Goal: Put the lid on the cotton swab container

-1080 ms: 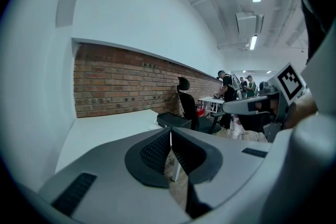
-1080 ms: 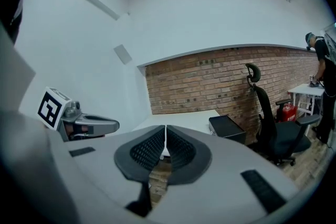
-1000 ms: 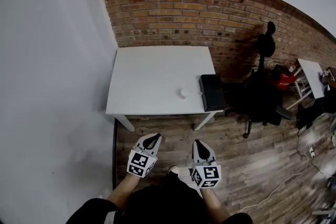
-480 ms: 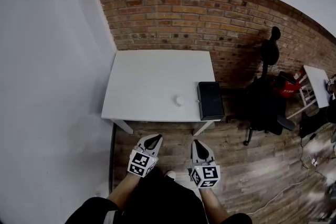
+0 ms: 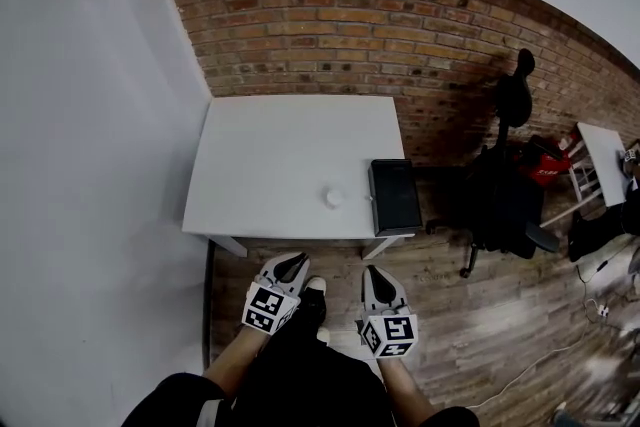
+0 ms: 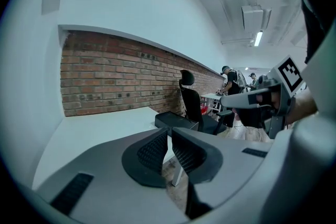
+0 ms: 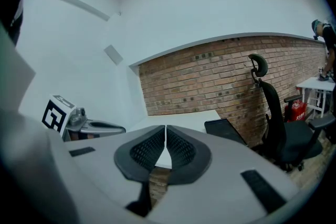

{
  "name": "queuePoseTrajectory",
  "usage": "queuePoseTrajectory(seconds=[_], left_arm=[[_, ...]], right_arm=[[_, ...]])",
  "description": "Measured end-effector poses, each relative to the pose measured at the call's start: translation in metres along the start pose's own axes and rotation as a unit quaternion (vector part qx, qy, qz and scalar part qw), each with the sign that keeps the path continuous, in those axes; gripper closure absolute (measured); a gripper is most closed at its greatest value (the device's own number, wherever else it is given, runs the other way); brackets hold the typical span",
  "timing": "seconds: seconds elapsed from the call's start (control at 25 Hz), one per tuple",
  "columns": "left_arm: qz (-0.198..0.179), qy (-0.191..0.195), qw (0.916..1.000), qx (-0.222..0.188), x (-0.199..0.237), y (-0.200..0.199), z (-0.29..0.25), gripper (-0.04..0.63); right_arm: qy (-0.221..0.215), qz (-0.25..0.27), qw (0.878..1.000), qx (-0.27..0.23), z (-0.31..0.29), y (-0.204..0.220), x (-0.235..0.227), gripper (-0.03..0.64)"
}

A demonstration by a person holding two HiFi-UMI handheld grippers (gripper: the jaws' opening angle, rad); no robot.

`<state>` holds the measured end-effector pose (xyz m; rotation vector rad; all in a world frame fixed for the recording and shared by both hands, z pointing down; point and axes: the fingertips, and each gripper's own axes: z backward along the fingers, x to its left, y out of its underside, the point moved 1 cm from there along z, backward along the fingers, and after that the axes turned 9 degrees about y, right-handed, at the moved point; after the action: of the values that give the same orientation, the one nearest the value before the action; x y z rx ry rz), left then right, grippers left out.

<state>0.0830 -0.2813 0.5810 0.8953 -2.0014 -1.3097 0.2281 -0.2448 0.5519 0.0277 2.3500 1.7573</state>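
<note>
**A:** Where's the small white round cotton swab container point(image 5: 333, 198)?

**B:** On the white rectangular table point(image 5: 280, 145), near its front edge, just beside the flat black box point(image 5: 395, 196) at the right-hand end. From the head view it's only a pale dot. I can't tell whether the lid is on it, beside it or somewhere else.

**A:** How do you reckon it'll handle?

**B:** My guess is light, stiff plastic with smooth sides. It should slide or tip at a nudge, so one gripper ought to steady the body. The lid I'd take across its rim, lightly, since thin plastic may flex or pop out of the jaws.

**A:** Which way does it point?

**B:** It reads as round from above, so it's probably standing upright with its axis vertical and its mouth facing up. That's a judgement, because it's too small to be sure.

**A:** And the grippers?

**B:** The left gripper point(image 5: 291, 267) and the right gripper point(image 5: 375, 273) are side by side over the brown wooden floor point(image 5: 450, 315), short of the table and well apart from the container. Each gripper view shows the ribbed jaws pressed together with nothing between them. They'll need to open before any grasp.

**A:** Anything else around?

**B:** A red brick wall point(image 5: 340, 35) behind the table and a black office chair point(image 5: 505, 185) to the right.
</note>
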Motion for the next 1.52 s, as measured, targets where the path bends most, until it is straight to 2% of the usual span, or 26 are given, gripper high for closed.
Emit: queuePoseTrajectory(seconds=[0.52,0.92,1.28,1.52], left_arm=[[0.008,0.016,0.9998,0.011,0.061,0.002,-0.062,0.571],[0.021,0.056,0.9978,0.028,0.108,0.007,-0.112,0.477],[0.039,0.105,0.9916,0.066,0.131,0.026,-0.152,0.323],[0.047,0.118,0.9875,0.093,0.138,0.049,-0.169,0.287]], right_arm=[[-0.012,0.018,1.000,0.021,-0.080,-0.013,0.002,0.595],[0.000,0.027,0.999,0.039,-0.144,-0.026,-0.003,0.595],[0.014,0.033,0.998,0.050,-0.189,-0.030,-0.008,0.595],[0.020,0.033,0.998,0.058,-0.203,-0.030,-0.009,0.595]])
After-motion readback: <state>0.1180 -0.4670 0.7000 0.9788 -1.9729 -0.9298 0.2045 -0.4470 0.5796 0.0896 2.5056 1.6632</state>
